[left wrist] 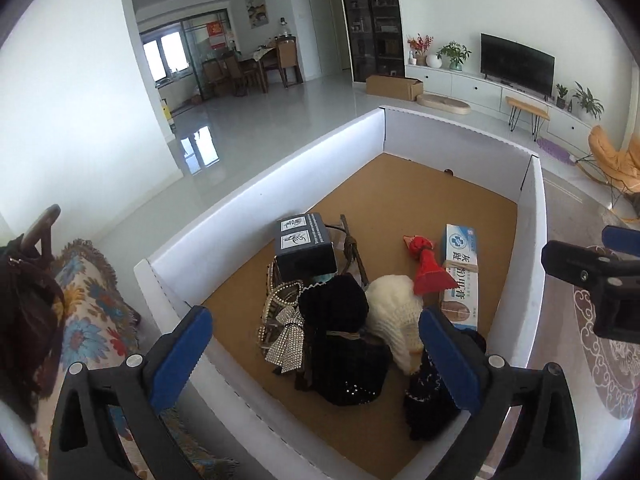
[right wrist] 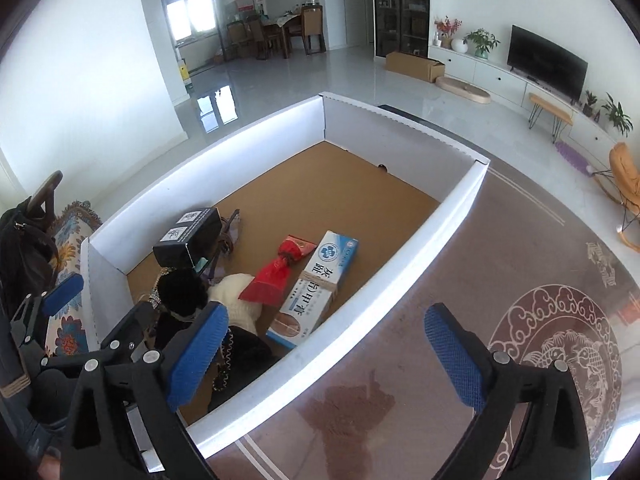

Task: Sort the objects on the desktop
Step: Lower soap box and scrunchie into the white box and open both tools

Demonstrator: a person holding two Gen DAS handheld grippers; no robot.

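Observation:
A white-walled box (left wrist: 304, 148) with a brown cardboard floor holds a pile of items. In the left wrist view I see a dark blue carton (left wrist: 306, 248), a rhinestone bow (left wrist: 286, 338), a black knit item (left wrist: 340, 340), a white knit hat (left wrist: 394, 314), a red pouch (left wrist: 428, 268) and a long medicine box (left wrist: 460, 272). My left gripper (left wrist: 316, 360) is open and empty above the pile. My right gripper (right wrist: 324, 354) is open and empty over the box's right wall (right wrist: 400, 264); the medicine box (right wrist: 320, 280) and red pouch (right wrist: 276, 272) lie ahead of it.
A floral cushion (left wrist: 92, 312) and a dark bag (right wrist: 24, 248) lie left of the box. A patterned brown rug (right wrist: 540, 340) is on the right. The right gripper shows at the left wrist view's right edge (left wrist: 592, 276). A TV (left wrist: 516, 62) stands far back.

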